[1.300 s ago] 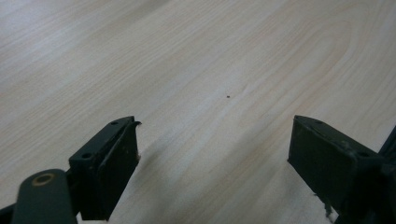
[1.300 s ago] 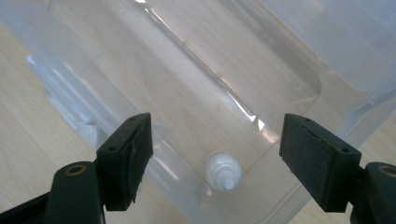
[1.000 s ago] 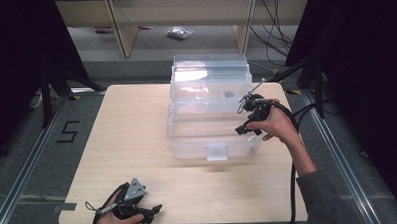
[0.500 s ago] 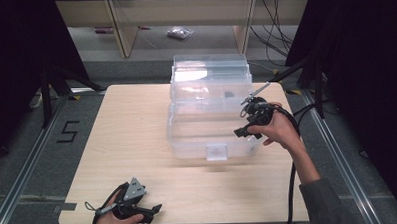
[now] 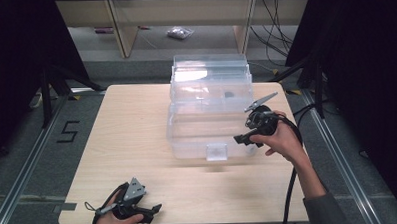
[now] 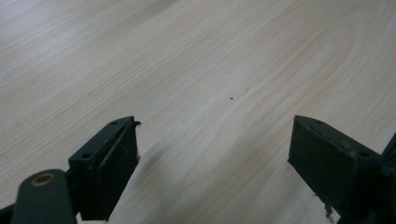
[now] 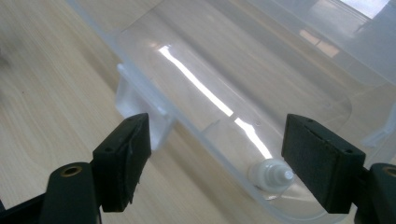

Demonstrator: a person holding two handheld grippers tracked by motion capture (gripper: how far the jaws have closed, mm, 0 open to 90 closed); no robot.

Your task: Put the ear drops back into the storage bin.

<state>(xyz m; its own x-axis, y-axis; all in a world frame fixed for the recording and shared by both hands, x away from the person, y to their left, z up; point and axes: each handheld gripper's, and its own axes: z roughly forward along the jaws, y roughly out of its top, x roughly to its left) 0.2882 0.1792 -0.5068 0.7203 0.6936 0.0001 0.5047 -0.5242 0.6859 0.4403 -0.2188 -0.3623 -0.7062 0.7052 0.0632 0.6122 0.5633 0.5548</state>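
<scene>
1. the wooden counter [image 5: 137, 124] carries everything and lies bare on its left half.
2. a clear plastic box [image 5: 209, 111] stands at the far middle of the counter, its lid open and a latch tab [image 5: 216, 152] on its near wall.
3. the right gripper [image 5: 245, 139] hovers at the box's near right corner, pointing left across its rim; its jaws stand wide apart with nothing between the pads.
4. the left gripper [image 5: 152, 212] rests at the near left edge of the counter, well apart from the box, jaws spread over bare wood.
5. a small white cap-like piece [image 7: 272, 176] lies inside the box, against its near wall.
</scene>
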